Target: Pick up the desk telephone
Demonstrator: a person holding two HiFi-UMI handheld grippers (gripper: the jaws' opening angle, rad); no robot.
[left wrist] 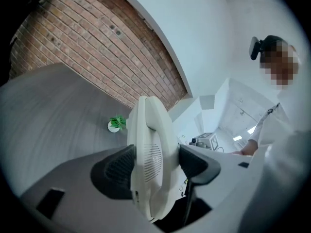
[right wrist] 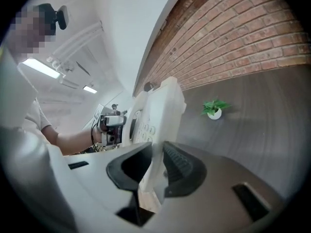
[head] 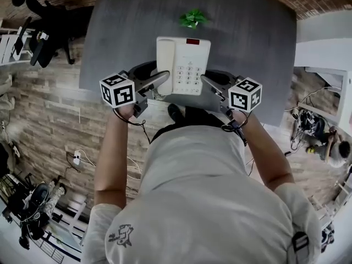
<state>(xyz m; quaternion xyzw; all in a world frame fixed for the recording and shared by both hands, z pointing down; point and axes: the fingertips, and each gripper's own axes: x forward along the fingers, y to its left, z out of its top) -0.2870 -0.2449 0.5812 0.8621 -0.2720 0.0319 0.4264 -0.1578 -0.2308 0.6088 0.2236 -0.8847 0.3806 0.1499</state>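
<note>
A cream desk telephone (head: 183,65) with a keypad, a small red display and its handset on the left hangs in the air above the grey table (head: 258,37). My left gripper (head: 160,79) is shut on the phone's left side, its pads clamping the handset edge (left wrist: 149,154). The right gripper (head: 207,81) is shut on the thin right edge of the phone (right wrist: 156,144). In both gripper views the phone stands on edge between the jaws, well above the tabletop.
A small green plant in a white pot (head: 192,18) stands at the far middle of the table, also seen as the plant (left wrist: 115,124) and the plant (right wrist: 214,108). A brick wall (right wrist: 243,38) lies beyond. Black chairs (head: 44,26) stand at the left, cluttered gear (head: 316,128) at the right.
</note>
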